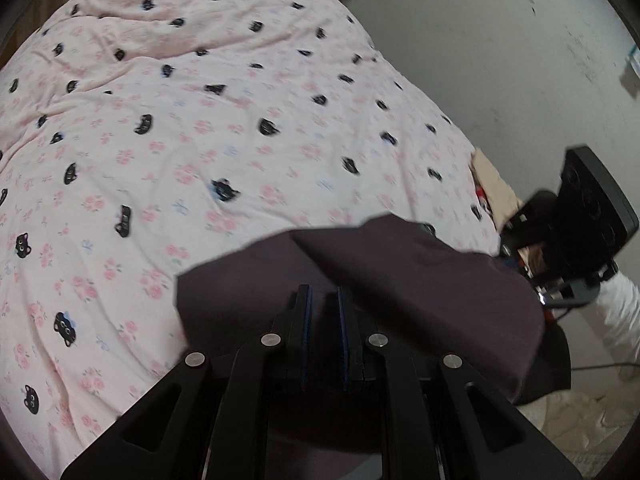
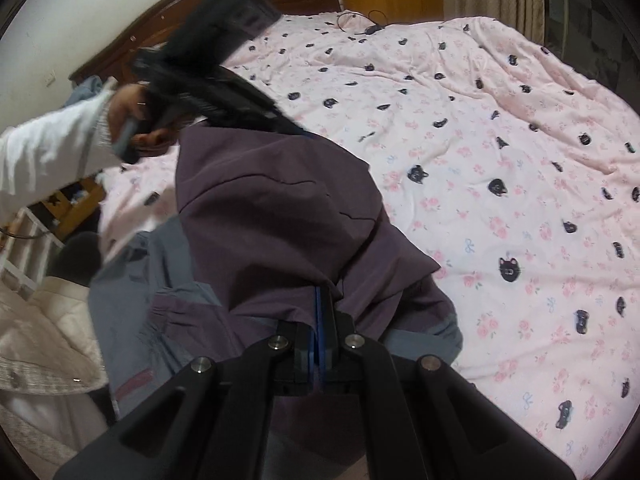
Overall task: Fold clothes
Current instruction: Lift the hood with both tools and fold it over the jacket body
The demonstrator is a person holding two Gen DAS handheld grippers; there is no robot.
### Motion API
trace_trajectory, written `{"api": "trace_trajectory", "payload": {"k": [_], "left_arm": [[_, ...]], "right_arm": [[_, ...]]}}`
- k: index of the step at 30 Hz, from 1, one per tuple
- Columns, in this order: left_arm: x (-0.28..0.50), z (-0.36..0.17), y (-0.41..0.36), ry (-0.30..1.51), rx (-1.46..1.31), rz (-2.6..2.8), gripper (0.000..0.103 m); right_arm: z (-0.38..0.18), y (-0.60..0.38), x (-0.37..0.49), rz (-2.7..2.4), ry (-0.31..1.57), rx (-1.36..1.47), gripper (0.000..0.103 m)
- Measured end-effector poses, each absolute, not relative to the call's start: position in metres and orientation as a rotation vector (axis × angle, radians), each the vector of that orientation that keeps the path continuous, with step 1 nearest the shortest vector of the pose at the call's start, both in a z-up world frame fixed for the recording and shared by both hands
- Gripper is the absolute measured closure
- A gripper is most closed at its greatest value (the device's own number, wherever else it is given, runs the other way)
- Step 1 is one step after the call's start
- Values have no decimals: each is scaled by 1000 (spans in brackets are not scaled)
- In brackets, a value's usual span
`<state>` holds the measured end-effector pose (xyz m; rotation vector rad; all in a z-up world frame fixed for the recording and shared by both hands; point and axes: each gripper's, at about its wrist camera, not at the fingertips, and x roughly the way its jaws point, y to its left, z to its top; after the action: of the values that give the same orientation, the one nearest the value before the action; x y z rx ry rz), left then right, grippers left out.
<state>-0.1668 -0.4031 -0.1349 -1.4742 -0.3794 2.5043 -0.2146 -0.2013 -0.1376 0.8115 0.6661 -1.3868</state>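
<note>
A dark purple garment (image 2: 272,216) with grey panels (image 2: 120,304) hangs bunched between both grippers over the near edge of the bed. In the right wrist view my right gripper (image 2: 321,300) is shut, with a fold of the purple cloth pinched between its blue pads. My left gripper (image 1: 324,296) has its jaws nearly together with purple cloth (image 1: 400,280) between them. In the right wrist view the left gripper (image 2: 300,132) is blurred, held by a hand (image 2: 128,112) in a white sleeve, its tip at the garment's upper edge. The right gripper's black body (image 1: 584,208) shows beyond the garment.
The bed has a pink cover (image 1: 200,120) printed with flowers and black cat faces (image 2: 520,160). A dark wooden headboard (image 2: 132,40) stands at the far end. A beige quilted cloth (image 2: 40,320) lies at lower left. A white wall (image 1: 480,40) runs beside the bed.
</note>
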Motion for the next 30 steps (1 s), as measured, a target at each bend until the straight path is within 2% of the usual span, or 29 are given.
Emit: {"api": "trace_trajectory", "payload": {"k": [3,16,22,30], "left_arm": [[-158,-138,-390,-353,-1498,2476,93],[-132,-165,-358,-395,-1544,2404,93],[-122,-174,-349,-371,-1576,2390,93],[-109,-189,-347,-388,-1633,2376,93]], "right_arm": [[-141,-197,-215,-1402,689,819,96],[-146,-181,-198,-1382,827,821,95],[-157,-178,-194,-1369,902,848,90],[-163,-172,-190,-1387,890,871,84]]}}
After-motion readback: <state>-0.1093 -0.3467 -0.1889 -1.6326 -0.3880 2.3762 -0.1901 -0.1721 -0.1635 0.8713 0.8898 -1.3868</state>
